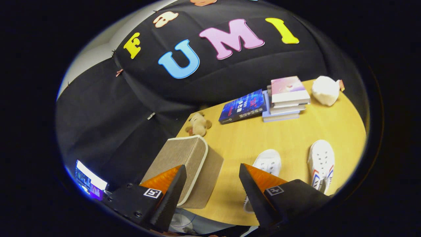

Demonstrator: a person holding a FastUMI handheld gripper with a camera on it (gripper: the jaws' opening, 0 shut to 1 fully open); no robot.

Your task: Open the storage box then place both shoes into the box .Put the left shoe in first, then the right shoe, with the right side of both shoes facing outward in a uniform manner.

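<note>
We see the box (189, 164) closed at the desk's (289, 138) left edge. Our gripper (212, 177) hangs open, holding nothing. Both shoes (268, 163) (321, 163) lie on the desk.

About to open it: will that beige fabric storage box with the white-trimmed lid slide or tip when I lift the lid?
The beige fabric storage box looks soft-walled, so probably light and apt to slide on the smooth wooden table. It sits near the table's edge, so a push could tip it off. The open gripper holds nothing; its fingers straddle the box's corner.
</note>
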